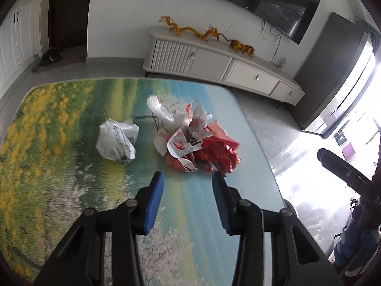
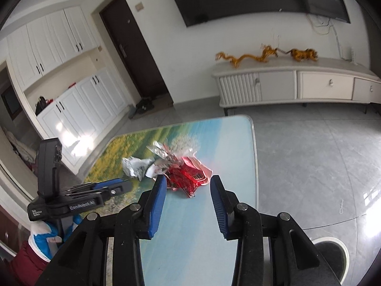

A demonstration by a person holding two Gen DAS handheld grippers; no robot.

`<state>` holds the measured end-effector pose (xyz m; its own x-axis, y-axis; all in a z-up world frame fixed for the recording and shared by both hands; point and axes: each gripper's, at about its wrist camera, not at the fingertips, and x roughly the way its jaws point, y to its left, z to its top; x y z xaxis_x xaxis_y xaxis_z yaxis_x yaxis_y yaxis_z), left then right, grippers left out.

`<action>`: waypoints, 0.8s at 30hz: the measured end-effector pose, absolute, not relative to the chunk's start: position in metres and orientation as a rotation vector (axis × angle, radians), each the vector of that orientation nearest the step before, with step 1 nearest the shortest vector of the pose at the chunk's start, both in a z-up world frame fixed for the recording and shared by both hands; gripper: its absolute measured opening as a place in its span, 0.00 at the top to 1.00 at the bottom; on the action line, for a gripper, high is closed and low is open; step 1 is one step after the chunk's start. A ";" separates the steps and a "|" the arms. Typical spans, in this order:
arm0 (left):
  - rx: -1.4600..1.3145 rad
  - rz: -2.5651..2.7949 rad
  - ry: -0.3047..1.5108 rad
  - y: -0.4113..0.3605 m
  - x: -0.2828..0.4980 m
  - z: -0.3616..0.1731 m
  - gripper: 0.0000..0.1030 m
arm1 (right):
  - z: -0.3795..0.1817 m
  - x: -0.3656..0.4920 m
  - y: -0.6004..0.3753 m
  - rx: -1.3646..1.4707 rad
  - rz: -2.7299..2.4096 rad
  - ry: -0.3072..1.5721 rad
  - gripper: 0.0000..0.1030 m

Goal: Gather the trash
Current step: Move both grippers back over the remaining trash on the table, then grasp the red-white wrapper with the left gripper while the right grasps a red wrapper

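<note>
A heap of crumpled red and white wrappers (image 1: 200,147) lies on the table with a landscape print (image 1: 71,143). A crumpled white bag (image 1: 117,140) lies to its left, and a clear plastic wrapper (image 1: 162,112) lies behind. My left gripper (image 1: 188,178) is open and empty, just short of the heap. In the right wrist view the red wrappers (image 2: 188,176) lie just ahead of my open, empty right gripper (image 2: 188,182). The white bag (image 2: 135,168) is left of them. The left gripper (image 2: 104,188) shows at the left.
A white TV cabinet (image 1: 214,59) with golden dragon figures (image 1: 204,33) stands beyond the table, under a wall TV (image 1: 273,4). A round bin (image 2: 331,255) stands on the grey floor at the table's right. White cupboards (image 2: 71,95) line the left wall.
</note>
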<state>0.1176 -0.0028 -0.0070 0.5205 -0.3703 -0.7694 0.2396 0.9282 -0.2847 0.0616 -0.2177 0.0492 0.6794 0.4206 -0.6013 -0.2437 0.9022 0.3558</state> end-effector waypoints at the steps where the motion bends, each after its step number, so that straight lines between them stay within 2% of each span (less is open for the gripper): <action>1: -0.155 -0.369 0.967 -0.005 0.122 -0.014 0.61 | 0.042 0.069 -0.215 0.253 0.387 0.749 0.65; 8: -0.217 -0.379 0.996 -0.013 0.145 -0.050 0.61 | 0.003 0.108 -0.195 0.225 0.451 0.819 0.65; 16: -0.311 -0.351 0.977 -0.008 0.161 -0.061 0.61 | -0.022 0.135 -0.179 0.197 0.500 0.854 0.65; 24: -0.297 -0.316 0.983 -0.007 0.172 -0.067 0.63 | -0.043 0.147 -0.172 0.180 0.518 0.886 0.72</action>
